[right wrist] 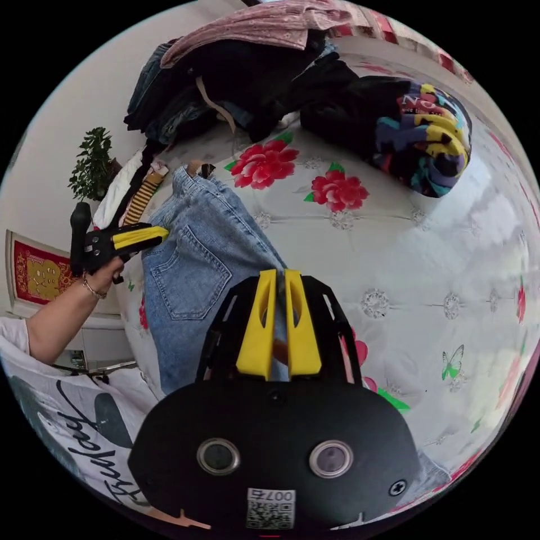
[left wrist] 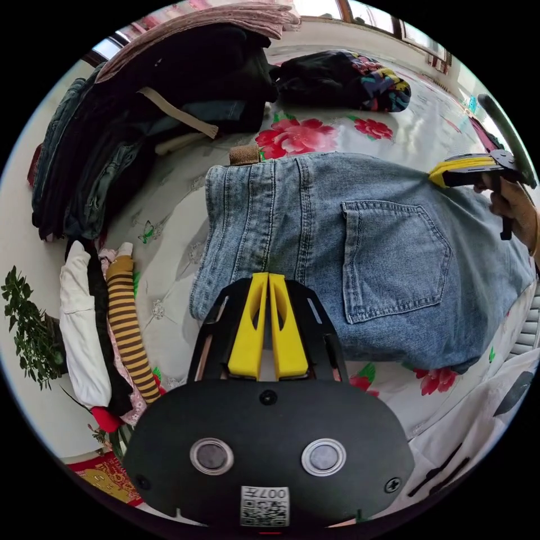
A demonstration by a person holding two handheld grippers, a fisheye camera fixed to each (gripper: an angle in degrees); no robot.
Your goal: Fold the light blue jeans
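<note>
The light blue denim jeans [left wrist: 360, 264] lie lengthwise between the tongs, left tongs [left wrist: 268, 277] and right tongs [right wrist: 275, 274] each clamped on opposite edges, equally near.

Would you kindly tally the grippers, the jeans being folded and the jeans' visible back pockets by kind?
Grippers: 2, the left gripper and the right gripper
Light blue jeans: 1
Back pocket: 1
Total: 4
</note>
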